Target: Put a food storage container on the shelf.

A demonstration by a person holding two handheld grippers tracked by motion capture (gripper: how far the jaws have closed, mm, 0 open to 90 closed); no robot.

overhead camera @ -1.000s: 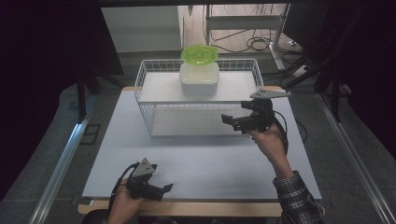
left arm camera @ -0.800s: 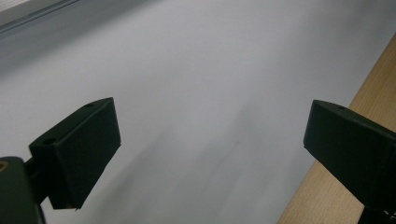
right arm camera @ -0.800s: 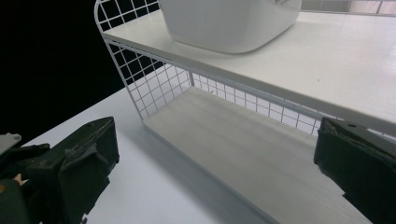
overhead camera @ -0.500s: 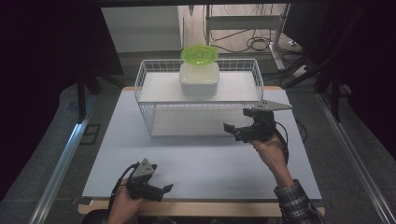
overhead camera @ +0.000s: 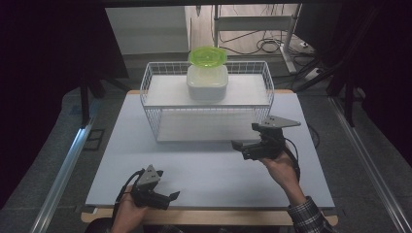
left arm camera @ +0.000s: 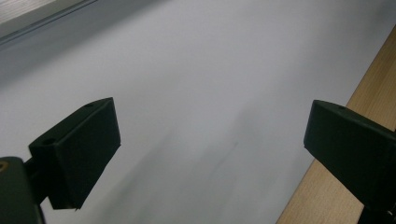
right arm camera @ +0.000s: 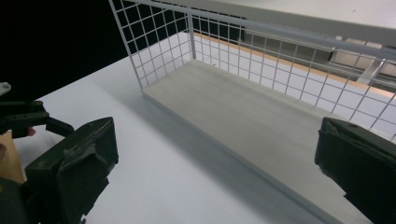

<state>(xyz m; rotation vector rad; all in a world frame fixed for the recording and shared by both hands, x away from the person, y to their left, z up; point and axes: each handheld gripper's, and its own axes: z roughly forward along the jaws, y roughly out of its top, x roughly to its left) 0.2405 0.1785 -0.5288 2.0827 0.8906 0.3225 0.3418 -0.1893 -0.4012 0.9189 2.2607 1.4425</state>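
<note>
both sets of fingers are wide apart and hold nothing. the right gripper [overhead camera: 248, 144] hangs over the table [overhead camera: 204, 170] on the right side, just in front of the wire rack [overhead camera: 154, 104], and its fingers [right arm camera: 74, 172] point to the left, along the rack's front. a hand [overhead camera: 282, 167] with a checked sleeve holds it from below, and a grey three-cornered plate sits on top of it. in the right gripper view, the two black fingers stand far from each other at the bottom corners, and between them you can see the white table and the pale bottom shelf [right arm camera: 261, 126] of the rack, with wire mesh at the side and back. the left gripper [overhead camera: 167, 198] is low at the near edge of the table, on the left, well apart from the rack. a hand [overhead camera: 127, 213] holds it too, and its fingers point to the right. in the left gripper view, its fingers [left arm camera: 81, 149] are spread wide over the bare white table, and the wooden edge of the table [left arm camera: 336, 154] runs along the right side. the rack stands at the far middle of the table. on its top shelf sits a white box [overhead camera: 207, 82], near the back rail. a bright green lid [overhead camera: 207, 56] rests on top of the box. the box and lid are well apart from both grippers, up high and farther back. the bottom shelf of the rack has nothing on it where you can see it.
</note>
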